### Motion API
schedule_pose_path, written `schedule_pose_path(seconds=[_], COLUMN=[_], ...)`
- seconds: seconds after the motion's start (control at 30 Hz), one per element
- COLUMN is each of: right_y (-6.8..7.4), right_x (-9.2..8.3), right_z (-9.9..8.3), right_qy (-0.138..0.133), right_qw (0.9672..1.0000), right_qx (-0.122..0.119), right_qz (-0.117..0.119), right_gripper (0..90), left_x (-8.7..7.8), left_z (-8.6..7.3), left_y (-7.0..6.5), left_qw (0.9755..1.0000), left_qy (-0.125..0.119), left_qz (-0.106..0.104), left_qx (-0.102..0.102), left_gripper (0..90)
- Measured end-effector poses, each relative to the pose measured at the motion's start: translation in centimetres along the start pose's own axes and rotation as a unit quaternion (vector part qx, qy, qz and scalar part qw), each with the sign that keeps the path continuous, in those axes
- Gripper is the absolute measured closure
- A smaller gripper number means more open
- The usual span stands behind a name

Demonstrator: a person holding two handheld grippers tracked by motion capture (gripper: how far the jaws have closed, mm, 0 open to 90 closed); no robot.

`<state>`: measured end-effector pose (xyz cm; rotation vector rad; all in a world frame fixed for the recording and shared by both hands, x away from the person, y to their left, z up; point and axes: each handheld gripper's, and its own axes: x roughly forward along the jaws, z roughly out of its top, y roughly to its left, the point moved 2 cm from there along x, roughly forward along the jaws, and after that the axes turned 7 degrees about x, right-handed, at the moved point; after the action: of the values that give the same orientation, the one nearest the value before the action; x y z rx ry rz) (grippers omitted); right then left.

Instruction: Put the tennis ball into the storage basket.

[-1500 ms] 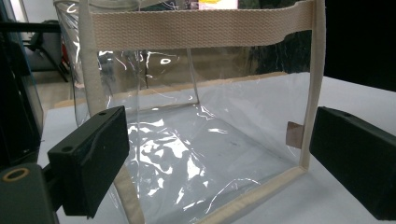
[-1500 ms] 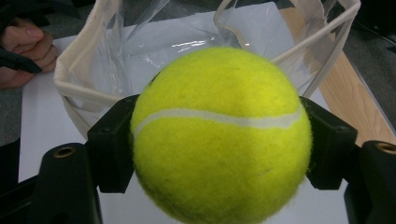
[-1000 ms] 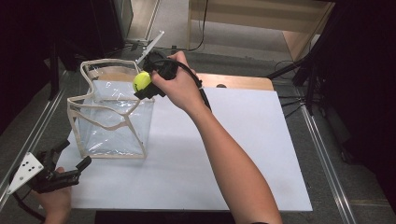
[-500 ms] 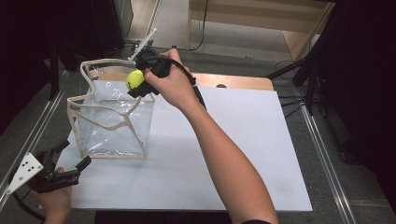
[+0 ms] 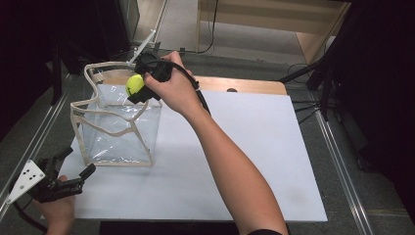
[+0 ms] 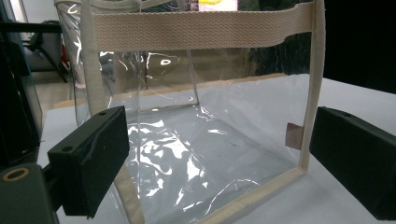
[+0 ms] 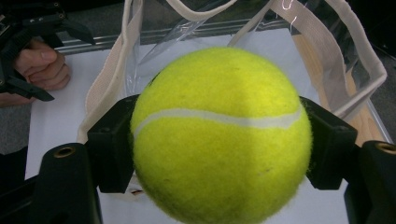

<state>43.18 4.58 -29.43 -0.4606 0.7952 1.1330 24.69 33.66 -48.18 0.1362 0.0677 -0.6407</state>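
Ball: a fuzzy yellow-green tennis ball (image 5: 134, 84) with a white seam was clamped between the two black jaws of the right gripper (image 5: 138, 88), one pad pressed on each side of it.
Ball's place: it hung over the open top of the bag, near the far rim, above the bag's floor and touching none of it.
Bag: a clear plastic tote bag (image 5: 117, 128) with cream woven trim and handles stood upright on the white table sheet (image 5: 254, 147), mouth open; I could see nothing lying inside it.
Right gripper: held in the person's right hand (image 5: 171, 90), reaching in from the bag's right side, its cable trailing back along the forearm.
Left gripper (image 5: 63, 169): low at the near left corner of the table, just short of the bag, jaws standing wide with nothing between the pads; it faced the bag's near wall.
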Motion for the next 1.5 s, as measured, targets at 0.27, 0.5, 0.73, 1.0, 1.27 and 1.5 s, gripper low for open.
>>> schedule_pose_path(seconds=[0.27, 0.5, 0.73, 1.0, 1.27, 1.5], right_y=[0.2, 0.4, 0.4, 0.5, 0.5, 0.5], right_x=[0.8, 1.5, 2.1, 2.5, 2.8, 3.2], right_z=[0.3, 0.6, 0.6, 0.5, 0.1, -0.3], right_qy=[0.002, 0.006, 0.009, 0.014, 0.024, 0.034], right_qw=[1.0, 0.9999, 0.9998, 0.9998, 0.9995, 0.9991], right_qx=[-0.008, -0.011, -0.013, -0.014, -0.016, -0.023], right_qz=[0.004, 0.007, 0.009, 0.011, 0.013, 0.009], right_gripper=[23.8, 23.8, 23.8, 23.8, 23.4, 23.3], left_x=[0.0, 0.0, 0.0, 0.0, 0.0, 0.0], left_z=[0.0, 0.0, 0.0, 0.0, 0.0, 0.0], left_y=[0.0, 0.0, 0.0, 0.0, 0.0, 0.0], left_qw=[1.0, 1.0, 1.0, 1.0, 1.0, 1.0], left_qy=[0.0, -0.001, -0.002, -0.003, -0.001, -0.001], left_qz=[0.0, 0.0, 0.0, 0.0, 0.0, 0.0], left_qx=[0.001, -0.001, -0.002, -0.003, -0.002, -0.002], left_gripper=[5.3, 5.3, 5.3, 5.3, 5.3, 5.3])
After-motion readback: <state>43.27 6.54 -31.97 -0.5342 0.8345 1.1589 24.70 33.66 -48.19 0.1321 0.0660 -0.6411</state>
